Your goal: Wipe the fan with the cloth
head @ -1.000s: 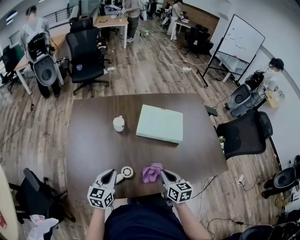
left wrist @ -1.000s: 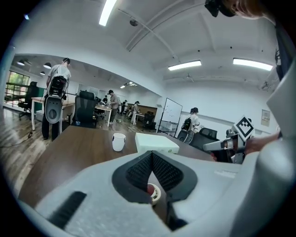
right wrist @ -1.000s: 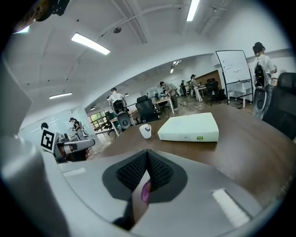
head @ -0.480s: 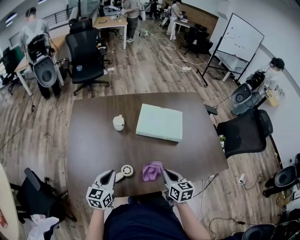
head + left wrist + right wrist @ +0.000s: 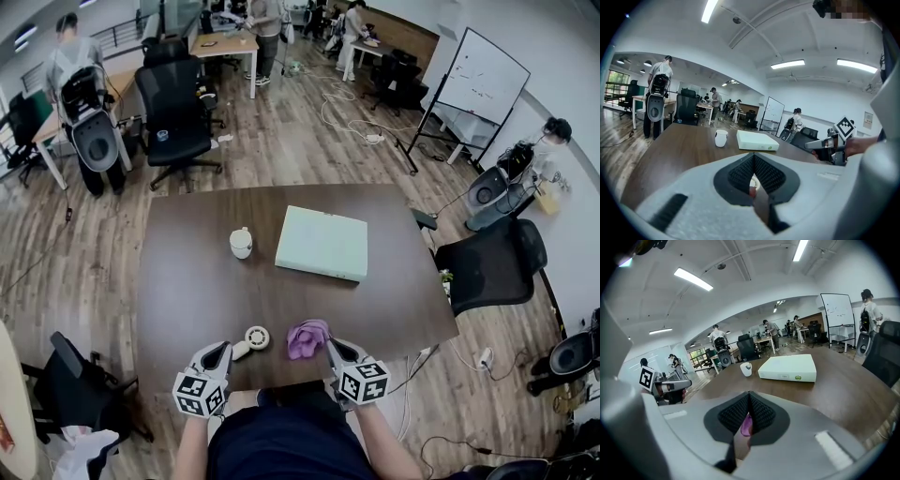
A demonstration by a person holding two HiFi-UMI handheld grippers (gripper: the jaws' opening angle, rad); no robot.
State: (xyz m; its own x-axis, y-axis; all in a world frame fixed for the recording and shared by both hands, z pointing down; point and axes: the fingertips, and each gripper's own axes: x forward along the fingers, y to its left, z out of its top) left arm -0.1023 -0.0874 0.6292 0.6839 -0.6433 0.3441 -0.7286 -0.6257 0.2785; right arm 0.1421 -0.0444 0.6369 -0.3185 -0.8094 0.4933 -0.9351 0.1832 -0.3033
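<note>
A small white fan (image 5: 251, 340) lies on the dark brown table (image 5: 187, 281) near its front edge. A crumpled purple cloth (image 5: 307, 338) sits just to the fan's right. My left gripper (image 5: 220, 352) hangs at the table edge just short of the fan, jaws shut and empty. In the left gripper view the fan (image 5: 753, 185) shows through the slit under the closed left gripper (image 5: 753, 157). My right gripper (image 5: 334, 352) hovers just short of the cloth, also shut and empty. The cloth (image 5: 746, 425) peeks below the closed right gripper (image 5: 749, 394).
A white cup (image 5: 241, 243) and a flat pale green box (image 5: 322, 244) stand at mid-table. A black office chair (image 5: 487, 267) is at the table's right side, another (image 5: 75, 394) at the near left. People, chairs and a whiteboard (image 5: 478, 80) stand farther back.
</note>
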